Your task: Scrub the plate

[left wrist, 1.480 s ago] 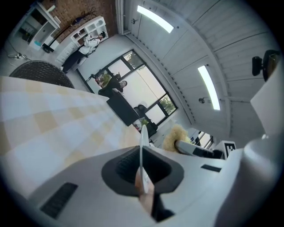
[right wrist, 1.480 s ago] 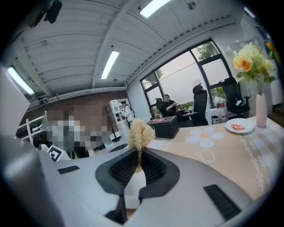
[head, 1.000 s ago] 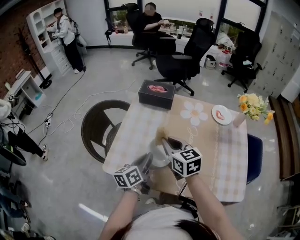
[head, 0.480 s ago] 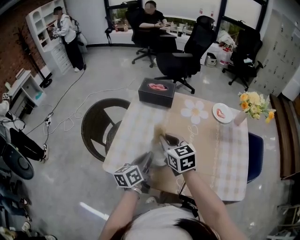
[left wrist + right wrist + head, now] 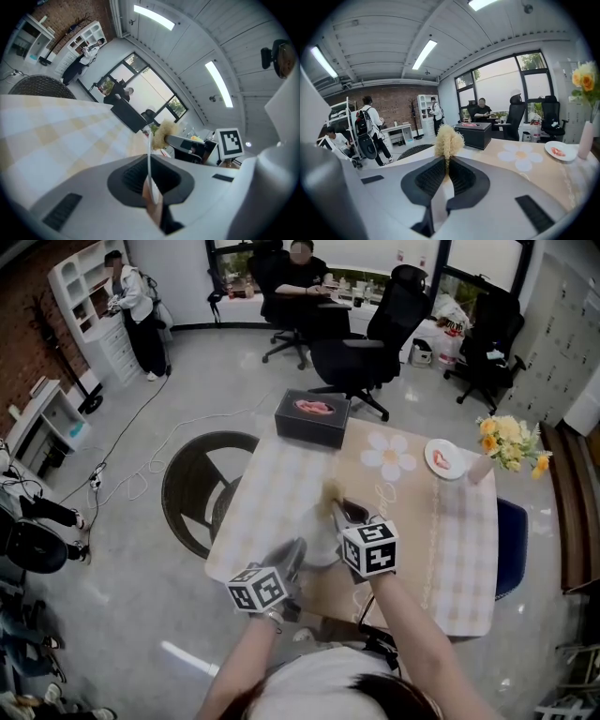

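Scrubbing step in hand, I'd say: left gripper (image 5: 149,180) pinching white plate (image 5: 149,152) edge-on over the table's (image 5: 450,549) near edge, right gripper (image 5: 446,176) clamped on tan fibre scrubber (image 5: 448,139) above the table too, next move needs scrubber rubbed across plate's face.

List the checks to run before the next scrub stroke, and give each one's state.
1. Left gripper shut on the plate rim: ok.
2. Right gripper shut on the scrubber: ok.
3. Scrubber touching the plate's face: cannot tell; the left gripper view shows them right beside each other.
4. Plate held over the table, not past its edge: ok.
5. Small dish and flowers well away from both grippers: ok.
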A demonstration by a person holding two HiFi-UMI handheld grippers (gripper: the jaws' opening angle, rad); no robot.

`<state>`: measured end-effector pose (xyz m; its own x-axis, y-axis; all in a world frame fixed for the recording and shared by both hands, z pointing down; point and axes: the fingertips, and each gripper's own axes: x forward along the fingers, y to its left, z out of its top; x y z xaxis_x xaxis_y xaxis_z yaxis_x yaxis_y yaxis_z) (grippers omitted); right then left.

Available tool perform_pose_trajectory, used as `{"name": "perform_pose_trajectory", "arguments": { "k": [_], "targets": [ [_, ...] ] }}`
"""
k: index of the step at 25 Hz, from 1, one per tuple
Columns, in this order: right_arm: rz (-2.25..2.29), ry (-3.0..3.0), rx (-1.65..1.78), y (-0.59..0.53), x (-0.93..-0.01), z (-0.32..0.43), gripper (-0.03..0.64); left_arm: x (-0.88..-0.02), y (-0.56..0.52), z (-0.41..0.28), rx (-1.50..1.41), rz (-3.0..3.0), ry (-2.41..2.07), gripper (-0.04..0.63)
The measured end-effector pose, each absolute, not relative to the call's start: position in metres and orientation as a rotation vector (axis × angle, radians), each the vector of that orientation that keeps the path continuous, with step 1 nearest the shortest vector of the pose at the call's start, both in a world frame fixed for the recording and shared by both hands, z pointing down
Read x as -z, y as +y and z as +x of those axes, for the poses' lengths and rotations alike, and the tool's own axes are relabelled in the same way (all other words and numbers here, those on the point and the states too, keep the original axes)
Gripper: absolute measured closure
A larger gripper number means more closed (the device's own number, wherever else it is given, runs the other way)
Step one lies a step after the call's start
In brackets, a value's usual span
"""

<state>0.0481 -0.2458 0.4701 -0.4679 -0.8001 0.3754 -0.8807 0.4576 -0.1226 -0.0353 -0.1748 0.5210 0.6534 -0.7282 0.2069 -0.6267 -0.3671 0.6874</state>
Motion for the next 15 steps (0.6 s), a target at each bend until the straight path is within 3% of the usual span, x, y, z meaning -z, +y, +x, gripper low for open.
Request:
{"name": "perform_pose_trajectory", "arguments": {
  "k": [15],
  "targets": [
    [1.549, -2.457, -0.495, -0.238, -0.458, 0.067, 0.588, -0.518, -0.174, -0.036, 0.164, 2.108, -1.055, 0.575]
  ]
}}
